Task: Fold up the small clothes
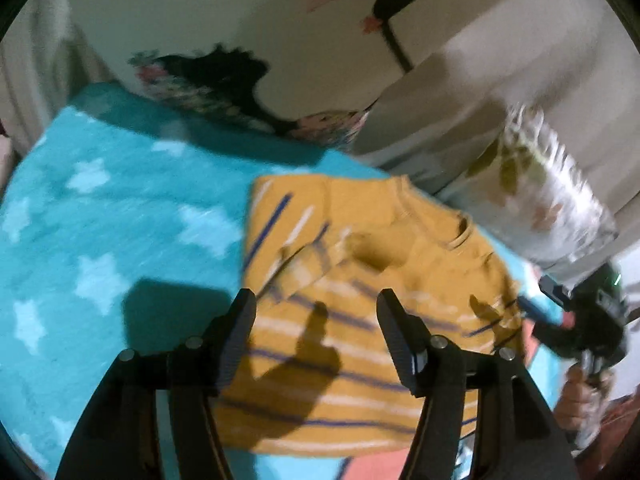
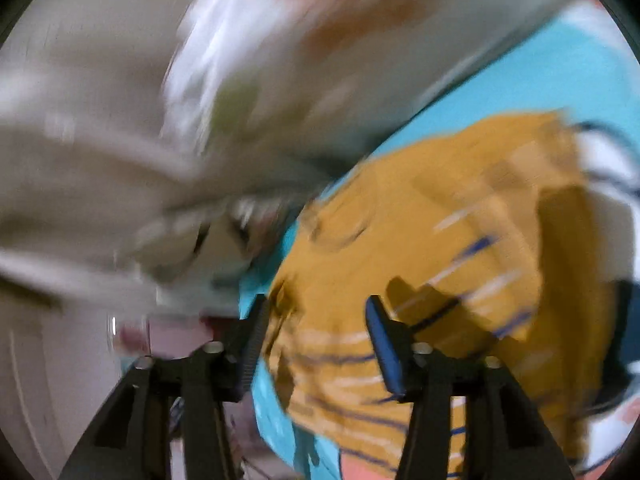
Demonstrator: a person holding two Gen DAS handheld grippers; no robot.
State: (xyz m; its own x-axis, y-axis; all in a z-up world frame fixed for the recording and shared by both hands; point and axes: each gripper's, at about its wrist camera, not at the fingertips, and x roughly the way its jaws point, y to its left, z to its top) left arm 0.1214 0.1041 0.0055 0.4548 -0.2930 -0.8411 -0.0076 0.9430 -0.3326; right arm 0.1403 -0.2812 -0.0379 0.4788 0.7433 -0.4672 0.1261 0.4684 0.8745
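The yellow striped shirt (image 1: 360, 300) lies on the turquoise star blanket (image 1: 100, 220), sleeves already turned in over the body, collar at its far edge, hem nearest me. I judge the sleeve fold done and the next fold, hem up toward the collar, still to make. To do it well I should come down on the two hem corners together, pinch only the shirt and not the blanket under it, then lift and carry both corners evenly so the stripes stay square.

My left gripper (image 1: 316, 300) hangs above the shirt's lower half, jaws standing apart with nothing between them, clear of the cloth. My right gripper (image 2: 316, 312) hovers over the shirt's right edge; its view is smeared, but the jaws look parted and empty too. Beyond the shirt's collar sits a pale flowered cushion (image 1: 280, 20), well apart from both grippers
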